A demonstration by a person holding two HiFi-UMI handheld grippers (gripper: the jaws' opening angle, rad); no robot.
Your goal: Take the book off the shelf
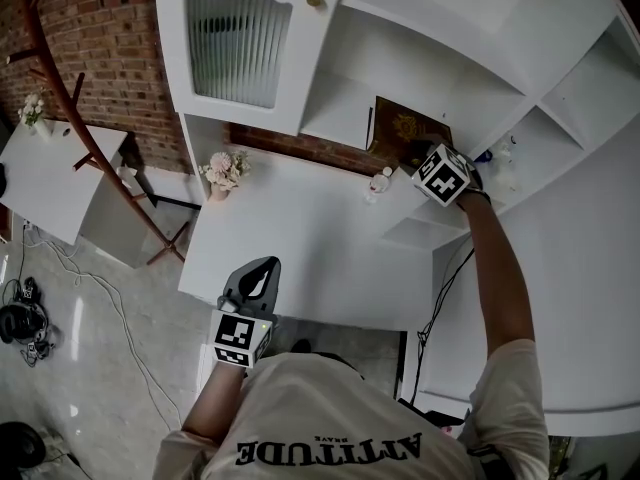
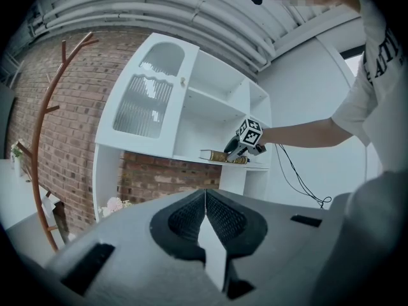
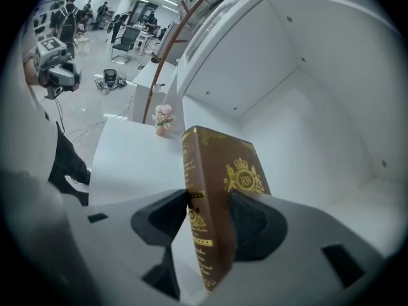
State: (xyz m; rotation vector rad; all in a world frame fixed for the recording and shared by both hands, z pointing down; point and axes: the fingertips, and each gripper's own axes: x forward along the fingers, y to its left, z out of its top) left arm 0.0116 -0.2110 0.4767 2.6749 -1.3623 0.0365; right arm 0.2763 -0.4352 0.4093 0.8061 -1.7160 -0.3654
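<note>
1 end of the brown book [image 3: 217, 190] is cut off below the right claw [image 3: 209, 204], which is clamped across it on the white shelf [image 1: 335, 118]. The left claw [image 2: 205, 217] is pressed together and empty at the white table's [image 1: 300, 238] near edge. A brick wall [image 1: 105, 48] stands behind.

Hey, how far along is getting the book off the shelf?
Done: the right gripper is clamped on the brown book. In hand: the book sits in that grip but is not yet out of the shelf bay. Left: draw it clear of the shelf. The left gripper is shut and empty, near the desk front edge.
</note>
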